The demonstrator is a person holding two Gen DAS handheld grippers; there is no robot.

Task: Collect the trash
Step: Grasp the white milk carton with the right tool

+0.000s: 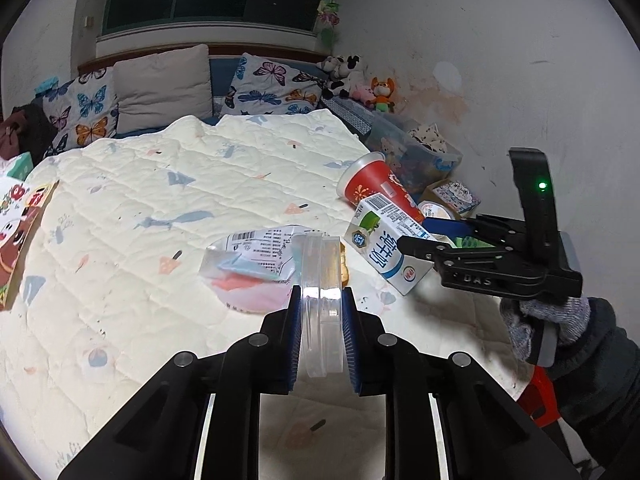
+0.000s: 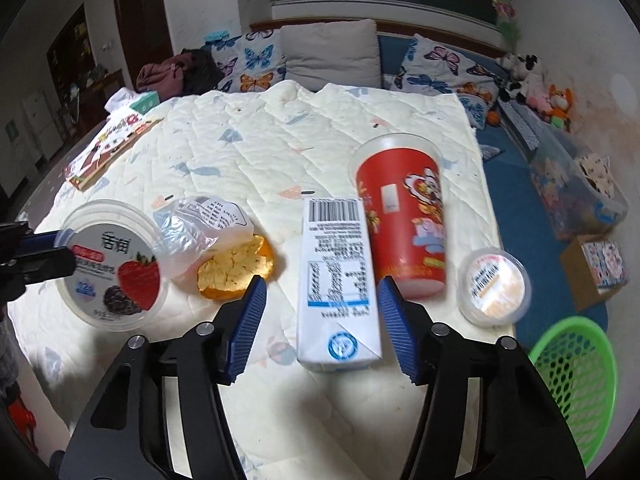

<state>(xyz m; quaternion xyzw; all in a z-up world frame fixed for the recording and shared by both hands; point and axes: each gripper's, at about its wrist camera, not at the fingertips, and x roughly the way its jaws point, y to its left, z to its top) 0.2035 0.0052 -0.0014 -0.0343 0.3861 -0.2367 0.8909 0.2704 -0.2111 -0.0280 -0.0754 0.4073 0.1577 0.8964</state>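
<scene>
My left gripper (image 1: 320, 328) is shut on a clear plastic yogurt cup (image 1: 322, 312), held on edge above the quilt; the right wrist view shows its strawberry label (image 2: 110, 266). My right gripper (image 2: 322, 328) is open, its fingers on either side of a white milk carton (image 2: 338, 284) lying on the quilt; it also shows in the left wrist view (image 1: 434, 240) at the carton (image 1: 384, 252). A red paper cup (image 2: 402, 220) lies next to the carton. A crumpled clear wrapper (image 2: 196, 224), an orange peel (image 2: 236, 266) and a small lidded tub (image 2: 494, 282) lie nearby.
A green mesh basket (image 2: 576, 380) stands on the floor at the lower right. A quilt (image 2: 280, 152) covers the bed. A printed card box (image 2: 108, 152) lies at the far left. Pillows (image 2: 328, 56), plush toys (image 2: 536, 80) and storage boxes (image 2: 576, 192) line the back and right.
</scene>
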